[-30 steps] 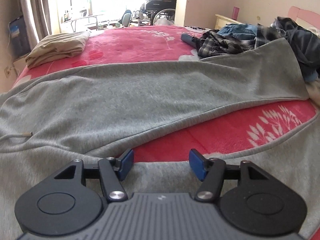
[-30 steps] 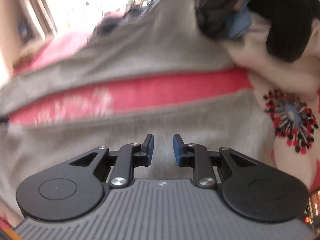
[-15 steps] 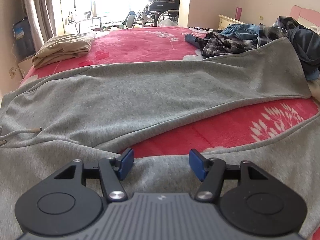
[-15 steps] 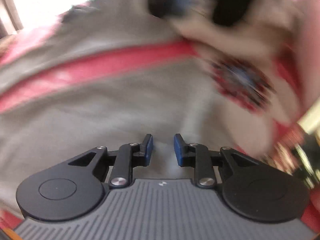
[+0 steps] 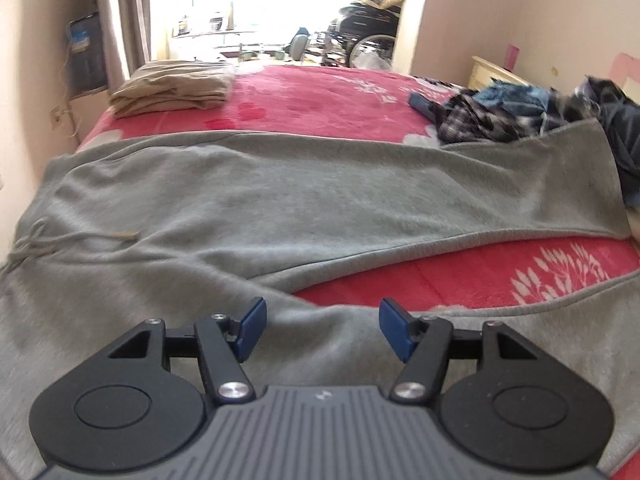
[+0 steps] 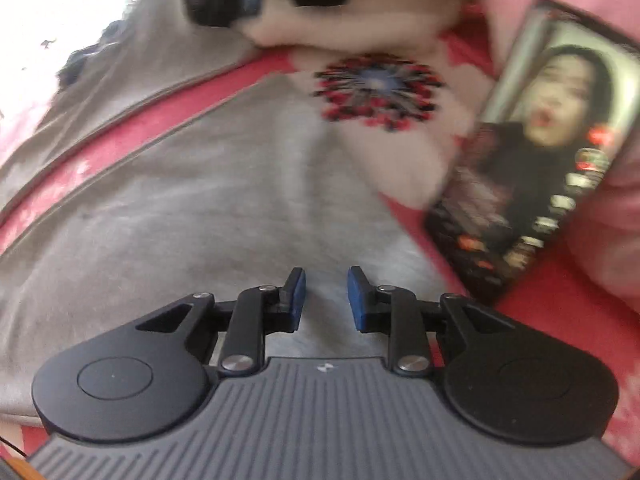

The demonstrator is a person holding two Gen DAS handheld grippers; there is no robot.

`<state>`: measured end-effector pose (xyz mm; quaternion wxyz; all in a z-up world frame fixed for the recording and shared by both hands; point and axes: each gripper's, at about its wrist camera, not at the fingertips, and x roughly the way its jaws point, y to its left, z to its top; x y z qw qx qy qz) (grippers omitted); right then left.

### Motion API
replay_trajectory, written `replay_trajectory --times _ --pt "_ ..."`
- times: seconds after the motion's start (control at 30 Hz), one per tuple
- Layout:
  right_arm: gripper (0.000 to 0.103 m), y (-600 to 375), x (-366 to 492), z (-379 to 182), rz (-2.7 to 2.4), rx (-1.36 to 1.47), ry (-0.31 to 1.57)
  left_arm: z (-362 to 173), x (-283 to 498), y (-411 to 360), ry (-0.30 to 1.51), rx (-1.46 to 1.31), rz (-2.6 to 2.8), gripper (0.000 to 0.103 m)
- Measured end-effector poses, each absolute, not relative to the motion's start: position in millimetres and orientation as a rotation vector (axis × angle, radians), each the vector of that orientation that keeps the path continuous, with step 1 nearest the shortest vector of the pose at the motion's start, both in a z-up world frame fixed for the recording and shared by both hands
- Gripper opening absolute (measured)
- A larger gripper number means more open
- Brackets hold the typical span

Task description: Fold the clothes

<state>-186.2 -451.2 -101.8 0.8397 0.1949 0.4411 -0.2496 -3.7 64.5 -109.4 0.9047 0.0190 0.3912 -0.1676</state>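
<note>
Grey sweatpants [image 5: 304, 200] lie spread across the red bedspread [image 5: 480, 276] (legs apart). Left gripper [image 5: 320, 326] is opening, empty; right gripper [image 6: 326, 296], narrowly parted, is opening too, empty. Pinch one leg's hem squarely before folding it over.

Soft cloth everywhere, matt plastic and bare metal on the tools

The grey sweatpants [image 5: 304, 200] are a matt, fleecy knit with a corded drawstring [image 5: 44, 246] at 9 o'clock; the red blanket [image 5: 320, 100] beneath looks plush and fuzzy. The folded beige garment [image 5: 172, 88] at 11 o'clock is smooth woven cloth. The left gripper [image 5: 320, 330] has matt black plastic arms, blue pads [image 5: 250, 328], a ribbed grey body and 2 shiny metal pivots. A phone [image 6: 540, 148] at 2 o'clock has a glossy screen.
</note>
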Motion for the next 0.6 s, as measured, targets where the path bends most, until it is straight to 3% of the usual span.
replay_trajectory --times 0.2,0.37,0.6 --pt "0.027 -419.9 -179.3 -75.1 -0.329 0.454 0.833 -96.7 -31.8 88.7 0.775 -0.003 -0.35 0.09" --pt "0.039 -388.4 -162.6 -82.1 0.038 0.657 0.865 -86.7 -48.7 117.9 0.798 0.001 -0.282 0.091" --pt "0.041 -345.3 -167.2 -136.6 0.303 0.984 1.09 -92.1 -62.0 183.0 0.881 -0.116 -0.091 0.09"
